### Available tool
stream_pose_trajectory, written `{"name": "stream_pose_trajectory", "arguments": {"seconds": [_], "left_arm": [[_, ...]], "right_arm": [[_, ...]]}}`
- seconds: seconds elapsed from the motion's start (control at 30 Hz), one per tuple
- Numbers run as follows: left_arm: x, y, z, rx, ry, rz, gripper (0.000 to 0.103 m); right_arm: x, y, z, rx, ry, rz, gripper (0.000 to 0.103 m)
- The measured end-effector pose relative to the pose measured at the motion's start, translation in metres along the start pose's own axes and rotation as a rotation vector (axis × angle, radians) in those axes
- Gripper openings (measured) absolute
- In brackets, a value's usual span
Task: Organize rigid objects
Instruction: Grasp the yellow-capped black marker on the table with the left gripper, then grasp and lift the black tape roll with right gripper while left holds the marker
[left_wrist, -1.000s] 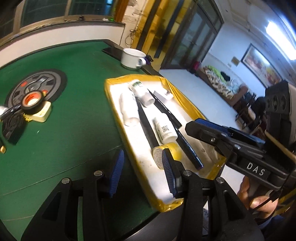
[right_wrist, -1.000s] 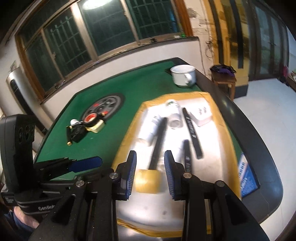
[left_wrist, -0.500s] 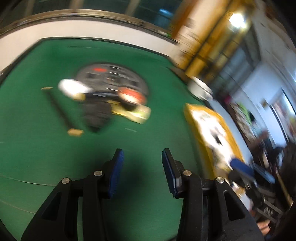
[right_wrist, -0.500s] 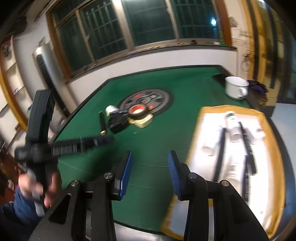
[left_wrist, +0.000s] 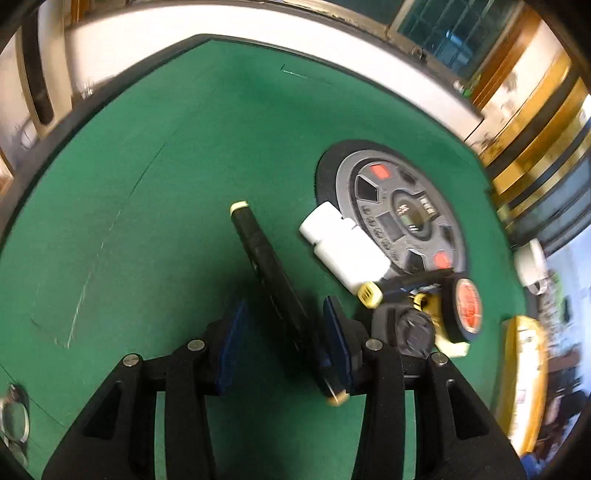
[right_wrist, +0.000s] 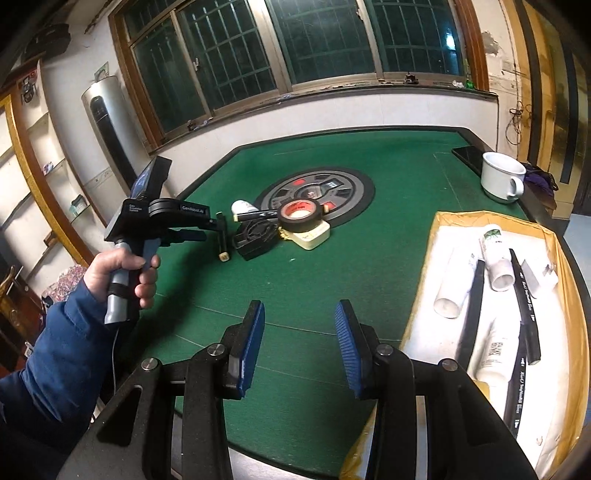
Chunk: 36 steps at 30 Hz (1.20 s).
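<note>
Green felt covers the desk (right_wrist: 388, 236), whose grey disc (right_wrist: 317, 190) set into the centre serves as landmark. Just in front of the disc lies a cluster: a roll of black tape (right_wrist: 298, 216) resting on a cream block (right_wrist: 314, 236), a small black fan (right_wrist: 255, 238) touching the block's left side, a white bottle (left_wrist: 343, 249) lying against the disc's rim, and a black marker with a yellow cap (left_wrist: 402, 286) across the fan. Left of this cluster a black rod with pale ends (left_wrist: 275, 284) lies flat on the felt.

Left hand-held gripper (left_wrist: 282, 343): held by a hand (right_wrist: 122, 273) in a blue sleeve, tilted steeply down over the rod. The rod passes between its blue pads (left_wrist: 232, 347); a gap shows on the left side, and contact on the right side cannot be told.

Right hand-held gripper (right_wrist: 299, 343): well in front of the disc, above bare felt, its jaws having just been opening, with nothing between them.

Right of the disc, a yellow-rimmed white tray (right_wrist: 576, 295) holds white bottles (right_wrist: 495, 262) and black rods (right_wrist: 526, 306). A white mug (right_wrist: 500, 181) stands beyond the tray at the desk's edge.
</note>
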<state>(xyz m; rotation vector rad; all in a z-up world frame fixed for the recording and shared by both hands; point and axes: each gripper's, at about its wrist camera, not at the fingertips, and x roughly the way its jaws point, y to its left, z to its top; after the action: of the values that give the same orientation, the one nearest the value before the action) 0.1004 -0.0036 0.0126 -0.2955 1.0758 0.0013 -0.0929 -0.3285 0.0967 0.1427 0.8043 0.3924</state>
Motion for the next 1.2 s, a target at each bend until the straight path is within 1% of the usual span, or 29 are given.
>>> {"name": "stream_pose_trajectory", "arguments": {"seconds": [0.03,0.07,0.1,0.13,0.17,0.2,0.3,0.33,0.4,0.43,0.47,0.53,0.6,0.63,0.73,0.87,0.93,1.03,1.13,1.2], "left_arm": [[0.006,-0.002,0.001,0.004,0.005,0.004,0.041],[0.009,-0.004,0.001,0.016,-0.009,0.007,0.041],[0.011,-0.007,0.002,0.042,-0.022,0.039,0.038],[0.011,-0.008,0.004,0.057,-0.033,0.053,0.035],[0.010,-0.007,0.002,0.067,-0.034,0.065,0.027],[0.009,-0.003,0.000,0.073,-0.040,0.048,0.022],[-0.001,0.016,-0.008,0.067,-0.040,-0.006,0.016],[-0.004,0.021,-0.012,0.073,-0.045,-0.013,0.015],[-0.011,0.028,-0.019,0.090,-0.061,-0.022,0.014],[-0.012,0.031,-0.021,0.101,-0.071,-0.032,0.014],[-0.013,0.032,-0.022,0.103,-0.075,-0.039,0.014],[-0.011,0.033,-0.022,0.104,-0.075,-0.051,0.014],[-0.011,0.030,-0.021,0.116,-0.080,-0.056,0.014],[-0.011,0.030,-0.021,0.119,-0.081,-0.060,0.014],[-0.011,0.030,-0.020,0.115,-0.089,-0.068,0.014],[-0.012,0.030,-0.022,0.123,-0.097,-0.062,0.014],[-0.013,0.028,-0.024,0.134,-0.101,-0.050,0.015],[-0.013,0.027,-0.024,0.138,-0.103,-0.043,0.015],[-0.013,0.026,-0.024,0.143,-0.110,-0.037,0.014],[-0.012,0.024,-0.024,0.156,-0.118,-0.025,0.015]], "right_arm": [[0.000,-0.002,0.000,0.006,0.003,-0.003,0.036],[0.001,-0.005,0.001,0.015,0.007,-0.003,0.036],[0.002,-0.006,0.002,0.022,0.008,-0.003,0.036],[0.003,-0.006,0.003,0.024,0.010,-0.005,0.036],[0.004,-0.007,0.005,0.023,0.013,-0.010,0.036],[0.005,-0.006,0.007,0.023,0.015,-0.013,0.036],[0.011,-0.001,0.017,0.040,0.021,0.000,0.036],[0.015,0.003,0.021,0.040,0.024,0.000,0.036],[0.022,0.011,0.029,0.036,0.022,-0.002,0.043],[0.028,0.017,0.034,0.038,0.021,-0.004,0.052],[0.035,0.023,0.041,0.046,0.021,0.000,0.057],[0.052,0.035,0.053,0.047,0.016,0.016,0.057],[0.075,0.046,0.065,0.048,0.035,-0.025,0.057],[0.083,0.049,0.069,0.049,0.035,-0.025,0.058],[0.114,0.051,0.081,0.069,0.053,-0.079,0.058],[0.146,0.043,0.096,0.076,0.049,-0.167,0.057],[0.155,0.037,0.101,0.086,0.054,-0.198,0.057],[0.167,0.035,0.106,0.080,0.085,-0.209,0.057],[0.173,0.038,0.107,0.068,0.098,-0.203,0.057],[0.179,0.041,0.107,0.048,0.112,-0.214,0.059]]}}
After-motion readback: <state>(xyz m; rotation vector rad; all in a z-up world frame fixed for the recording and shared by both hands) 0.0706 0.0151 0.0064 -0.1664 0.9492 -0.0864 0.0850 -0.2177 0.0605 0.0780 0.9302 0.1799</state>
